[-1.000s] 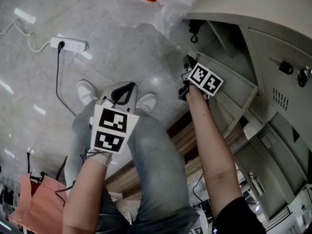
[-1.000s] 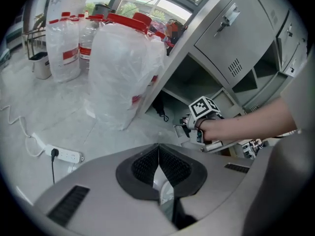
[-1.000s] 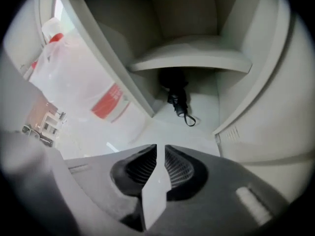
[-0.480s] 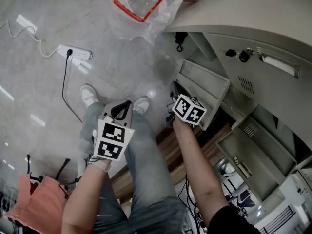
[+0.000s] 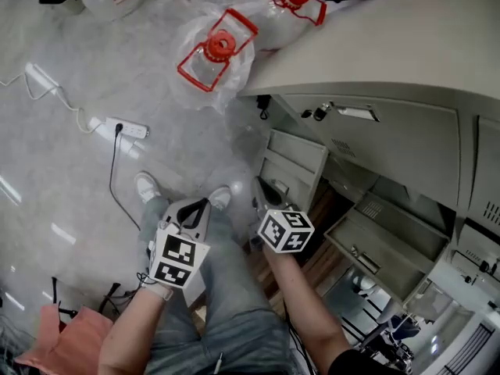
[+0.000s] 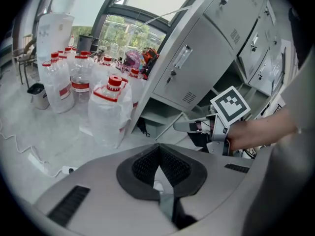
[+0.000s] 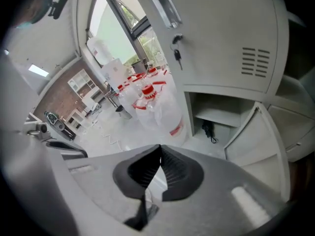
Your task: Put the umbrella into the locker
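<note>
Beside the open bottom locker (image 7: 222, 103), both tools hover empty
Left gripper (image 6: 157, 149) and right gripper (image 7: 160, 151) are closed tight on nothing; what appears to be the umbrella (image 7: 209, 130), dark and strapped, lies inside the compartment. Nudging the door (image 7: 256, 141) shut by its free edge, strap clear, seems wisest.

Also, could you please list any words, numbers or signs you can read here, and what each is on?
No legible text anywhere.
Left cube and right cube: square marker patterns, no letters.
Water bottles: red labels too small to read.
Locker door card slot: nothing readable.
</note>
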Demonstrator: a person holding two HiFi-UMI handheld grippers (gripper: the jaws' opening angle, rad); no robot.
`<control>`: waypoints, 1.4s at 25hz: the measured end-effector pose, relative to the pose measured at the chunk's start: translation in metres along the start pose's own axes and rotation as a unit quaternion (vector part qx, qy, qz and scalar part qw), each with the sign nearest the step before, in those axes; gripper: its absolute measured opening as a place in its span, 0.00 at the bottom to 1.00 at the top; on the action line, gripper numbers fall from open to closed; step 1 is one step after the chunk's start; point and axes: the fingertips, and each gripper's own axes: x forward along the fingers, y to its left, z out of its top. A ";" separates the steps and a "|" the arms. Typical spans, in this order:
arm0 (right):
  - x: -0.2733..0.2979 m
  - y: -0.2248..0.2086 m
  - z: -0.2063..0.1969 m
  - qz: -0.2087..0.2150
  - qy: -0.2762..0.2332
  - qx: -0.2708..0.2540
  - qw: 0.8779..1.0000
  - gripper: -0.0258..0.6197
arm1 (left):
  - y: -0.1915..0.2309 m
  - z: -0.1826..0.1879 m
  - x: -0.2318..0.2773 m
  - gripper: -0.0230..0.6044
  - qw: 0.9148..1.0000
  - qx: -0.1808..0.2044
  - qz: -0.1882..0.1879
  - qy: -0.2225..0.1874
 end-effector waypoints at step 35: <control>-0.396 0.259 0.286 0.078 -0.249 -0.213 0.942 0.04 | -0.156 0.309 -0.370 0.05 0.948 0.190 0.043 -0.253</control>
